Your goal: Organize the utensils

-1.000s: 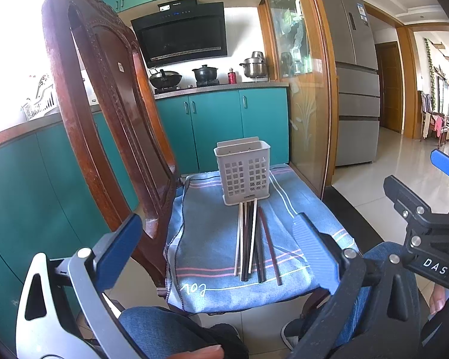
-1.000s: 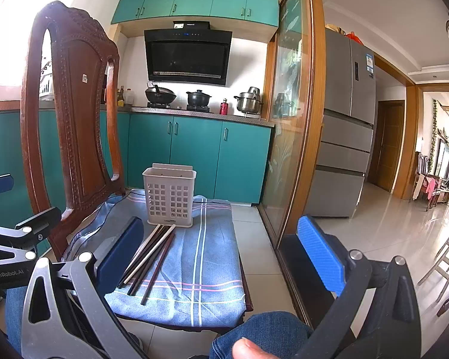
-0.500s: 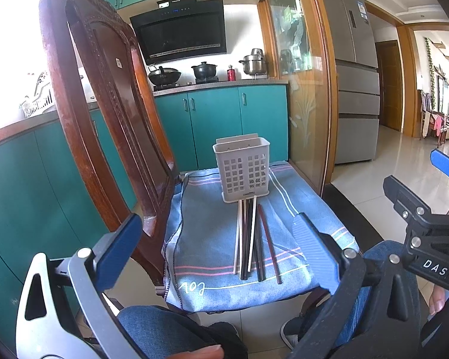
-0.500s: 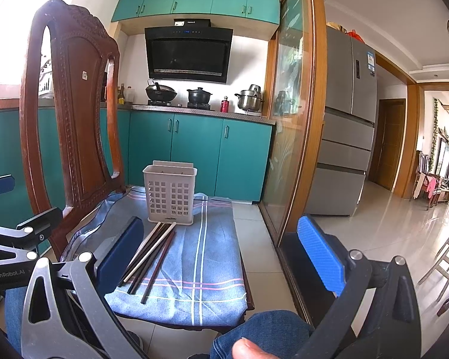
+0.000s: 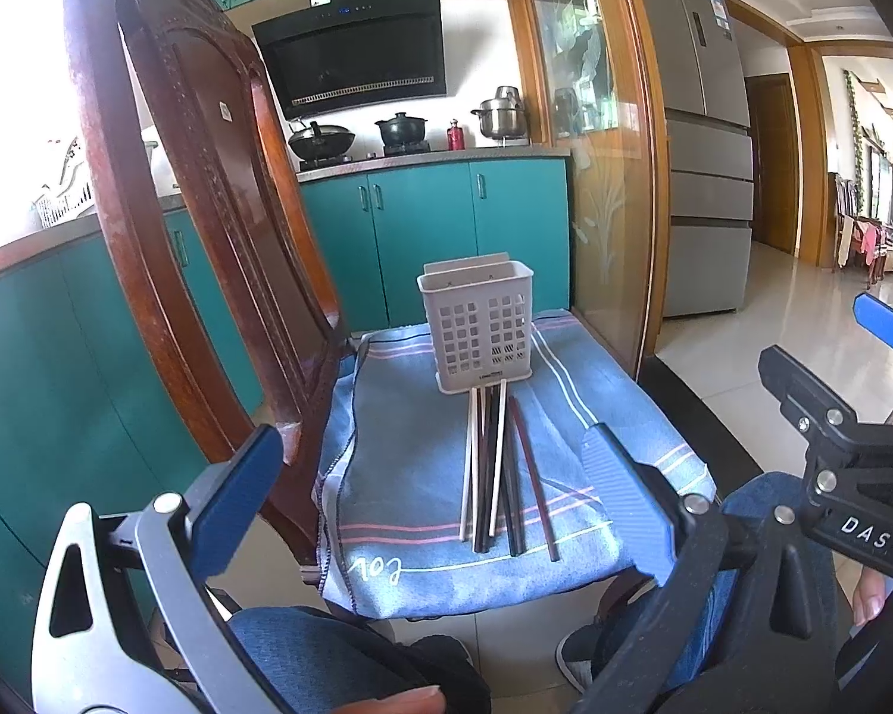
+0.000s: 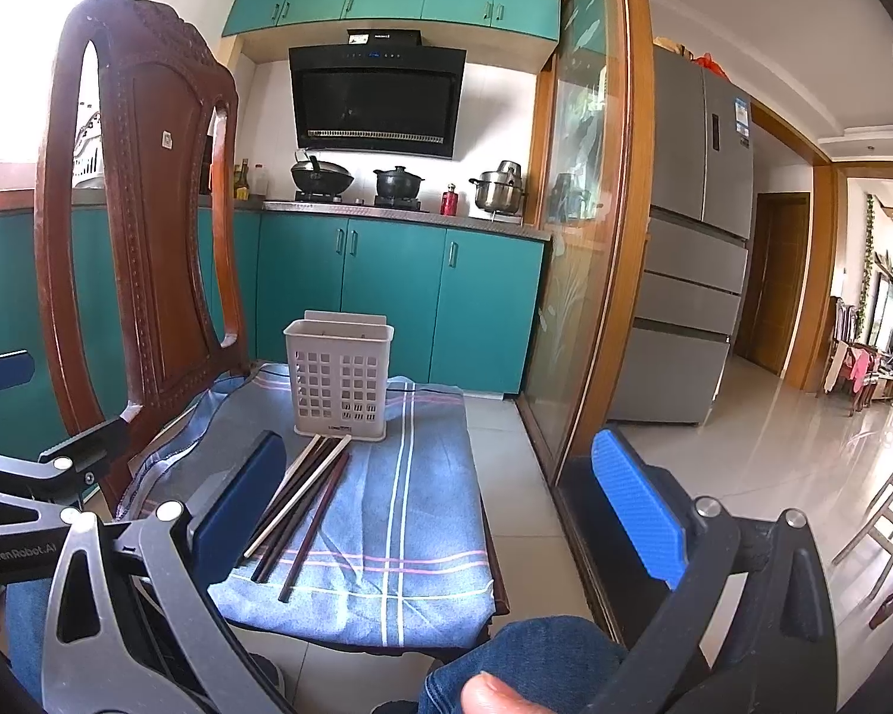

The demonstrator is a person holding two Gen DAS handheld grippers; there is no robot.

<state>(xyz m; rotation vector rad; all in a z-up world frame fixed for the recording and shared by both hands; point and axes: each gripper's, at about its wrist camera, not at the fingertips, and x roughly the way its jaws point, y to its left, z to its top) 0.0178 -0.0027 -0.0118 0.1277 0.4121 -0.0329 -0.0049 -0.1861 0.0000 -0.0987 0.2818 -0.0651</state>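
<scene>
Here both tools stand wide apart and grip nothing: the left gripper (image 5: 428, 476) and the right gripper (image 6: 440, 494) hang short of the chair seat, over the person's knees. Just ahead of the left gripper, centred between its pads, lie the chopsticks (image 5: 497, 464) in a loose bundle on the blue cloth (image 5: 399, 476); for the right gripper they sit ahead and to its left, near its left pad. Beyond them, touching their far tips, stands the white slotted holder (image 5: 477, 327), upright. The sticks look light, stiff, smooth and apt to roll or fan; pinching near mid-length seems safest. The holder seems light enough to tip.
</scene>
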